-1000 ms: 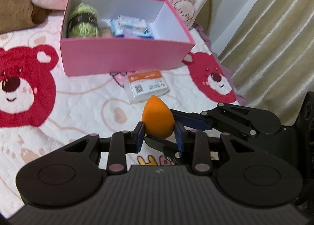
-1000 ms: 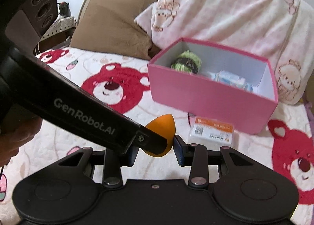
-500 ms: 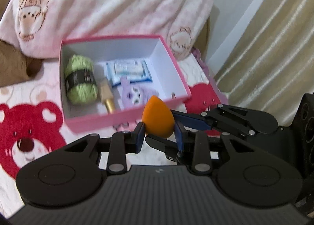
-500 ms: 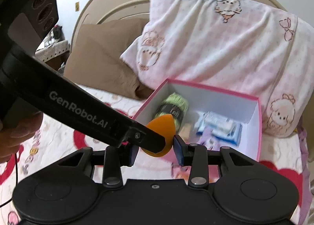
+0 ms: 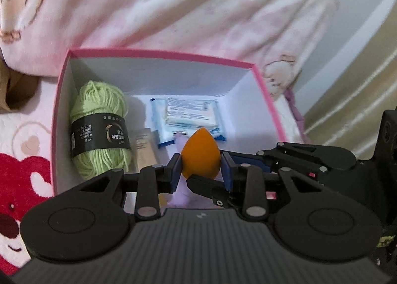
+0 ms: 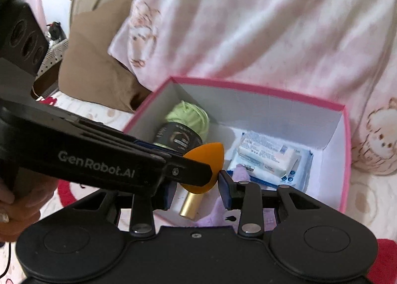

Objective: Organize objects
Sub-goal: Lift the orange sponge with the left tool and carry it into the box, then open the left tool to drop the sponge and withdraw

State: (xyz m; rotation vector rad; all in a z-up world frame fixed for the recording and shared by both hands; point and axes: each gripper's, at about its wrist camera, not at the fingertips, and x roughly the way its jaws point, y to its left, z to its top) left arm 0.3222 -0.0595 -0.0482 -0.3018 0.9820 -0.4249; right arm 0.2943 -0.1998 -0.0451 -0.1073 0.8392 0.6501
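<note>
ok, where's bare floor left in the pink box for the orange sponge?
Bare floor: the strip between the wipes pack and the box's right wall, plus the gap between the green yarn and the pack. Crowded: left side and near middle, with the gold tube and the lilac item.

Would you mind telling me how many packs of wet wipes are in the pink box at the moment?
2: a smaller white pack lies on top of a larger blue-edged pack, stacked against the right wall of the pink box. Others could be hidden beneath them or behind the fingers.
</note>
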